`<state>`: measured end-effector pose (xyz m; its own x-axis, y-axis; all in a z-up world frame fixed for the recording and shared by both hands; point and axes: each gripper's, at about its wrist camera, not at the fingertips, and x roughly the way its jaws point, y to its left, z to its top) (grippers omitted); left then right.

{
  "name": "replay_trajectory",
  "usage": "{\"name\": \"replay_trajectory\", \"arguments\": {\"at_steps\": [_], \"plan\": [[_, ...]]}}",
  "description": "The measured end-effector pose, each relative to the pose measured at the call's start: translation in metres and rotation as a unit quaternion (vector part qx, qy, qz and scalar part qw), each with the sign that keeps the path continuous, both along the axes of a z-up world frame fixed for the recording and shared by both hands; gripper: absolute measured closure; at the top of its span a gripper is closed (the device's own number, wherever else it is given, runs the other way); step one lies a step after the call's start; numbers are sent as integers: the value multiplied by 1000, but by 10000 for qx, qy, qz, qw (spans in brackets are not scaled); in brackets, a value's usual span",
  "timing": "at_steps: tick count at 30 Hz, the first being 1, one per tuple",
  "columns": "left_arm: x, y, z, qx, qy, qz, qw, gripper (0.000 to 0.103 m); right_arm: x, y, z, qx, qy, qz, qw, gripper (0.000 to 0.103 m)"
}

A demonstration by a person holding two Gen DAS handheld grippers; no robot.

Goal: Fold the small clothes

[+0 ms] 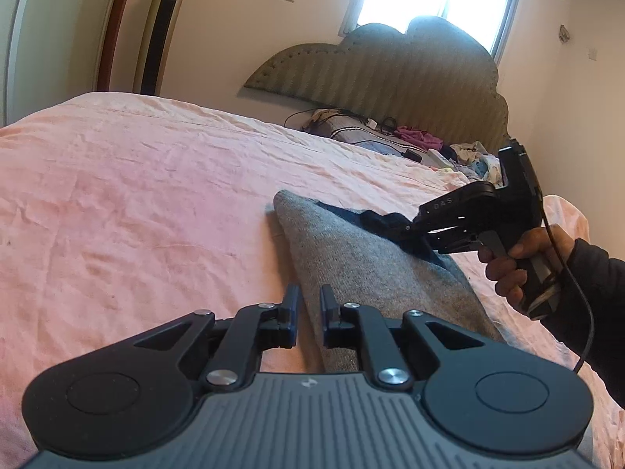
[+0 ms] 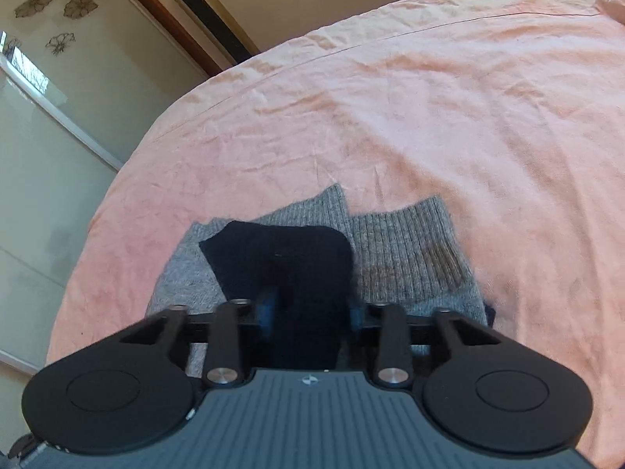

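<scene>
A grey knit garment (image 1: 351, 250) lies on the pink bed sheet (image 1: 136, 195); in the right wrist view the grey knit garment (image 2: 406, 258) shows ribbed cuffs. A dark navy garment (image 2: 281, 262) lies on top of it. My right gripper (image 2: 310, 305) has its jaws spread wide around the navy cloth, which lies between them. In the left wrist view the right gripper (image 1: 406, 230) rests on the navy garment (image 1: 375, 221). My left gripper (image 1: 309, 301) hovers at the grey garment's near edge, jaws slightly apart and empty.
A pile of mixed clothes (image 1: 465, 156) and a pillow with cables (image 1: 351, 125) lie by the headboard (image 1: 390, 70). A tall gold tower appliance (image 1: 160, 27) stands against the wall. The bed's edge (image 2: 117, 195) curves at left.
</scene>
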<state>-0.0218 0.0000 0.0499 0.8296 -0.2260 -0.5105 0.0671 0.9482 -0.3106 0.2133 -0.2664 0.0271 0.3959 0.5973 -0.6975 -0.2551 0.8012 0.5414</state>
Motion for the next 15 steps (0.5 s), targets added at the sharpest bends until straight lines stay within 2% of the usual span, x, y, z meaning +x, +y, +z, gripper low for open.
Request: {"name": "replay_trajectory", "arguments": {"at_steps": [1, 2, 3, 4, 5, 6, 10, 11, 14, 15], "plan": [[1, 1, 0, -7, -11, 0, 10000, 90, -4, -8, 5, 109, -129, -20, 9999, 87], [2, 1, 0, -11, -14, -4, 10000, 84, -8, -16, 12, 140, -265, -76, 9995, 87], [3, 2, -1, -12, -22, -7, 10000, 71, -11, -25, 20, 178, -389, -168, 9989, 88], [3, 2, -2, -17, -49, 5, 10000, 64, -13, -35, 27, 224, -506, -273, 9981, 88], [3, 3, -2, -31, -94, 39, 9999, 48, -15, -45, 31, 214, -590, -400, 9972, 88], [4, 2, -3, -66, -153, 73, 9998, 37, -15, -51, 31, 136, -612, -495, 9968, 88], [17, -11, -2, -97, -175, -190, 9996, 35, -6, -59, -5, -28, -49, -550, 9985, 77], [20, -14, -1, -102, -155, -290, 9994, 35, -10, -62, -5, 120, -79, -617, 9980, 75], [27, -18, 0, -108, -51, -438, 9990, 35, -24, -66, 2, 433, -110, -598, 9972, 53], [28, -18, -1, -126, 0, -460, 9989, 35, -28, -65, 3, 370, -126, -550, 9977, 53]]}}
